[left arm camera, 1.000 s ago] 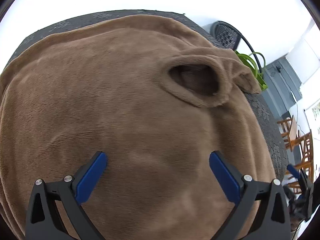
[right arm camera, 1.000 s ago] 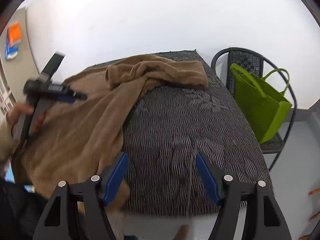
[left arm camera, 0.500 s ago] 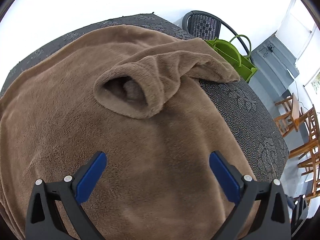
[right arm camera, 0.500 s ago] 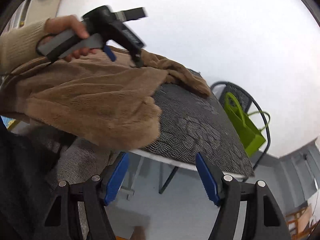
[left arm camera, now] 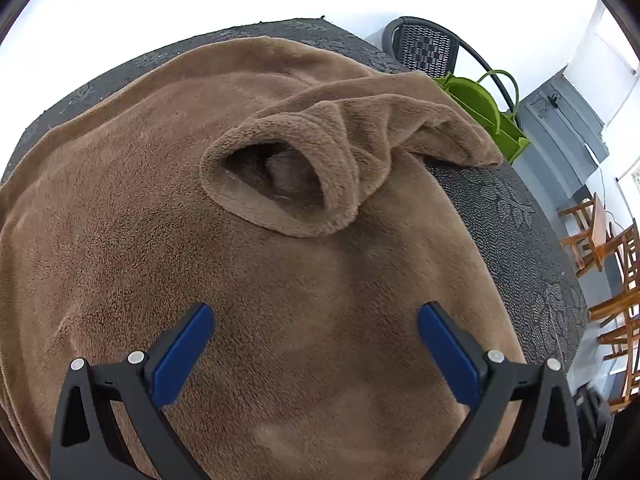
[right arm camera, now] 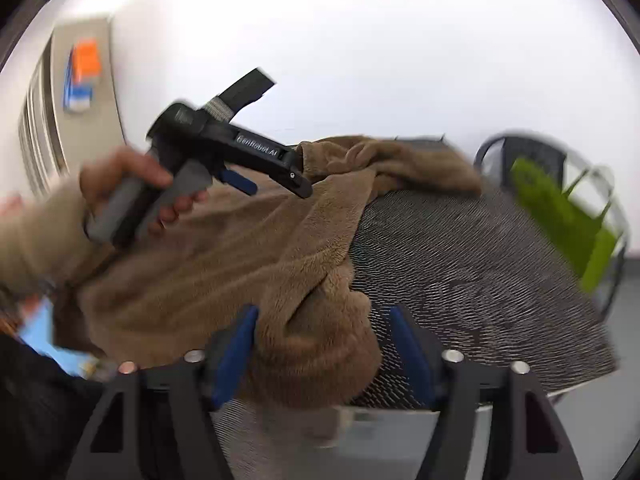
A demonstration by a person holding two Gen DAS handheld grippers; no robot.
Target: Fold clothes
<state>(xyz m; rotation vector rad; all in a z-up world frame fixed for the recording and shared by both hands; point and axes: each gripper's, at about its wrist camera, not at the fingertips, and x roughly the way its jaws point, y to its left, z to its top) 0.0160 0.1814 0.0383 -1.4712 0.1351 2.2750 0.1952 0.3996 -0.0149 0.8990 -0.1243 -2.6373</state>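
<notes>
Sitting on chair [left arm camera: 424,46] — green bag [left arm camera: 480,108], contents unseen

brown fleece garment [left arm camera: 280,280]; dark leaf-patterned tablecloth [left arm camera: 520,232]; green bag [left arm camera: 488,116]

A dark patterned table [left arm camera: 520,232] carries a brown fleece garment [left arm camera: 240,260] spread over most of its top.

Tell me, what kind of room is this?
Probably a room in a home: a brown fleece garment lies on a dark patterned table, with a black chair and wooden chairs nearby.
</notes>
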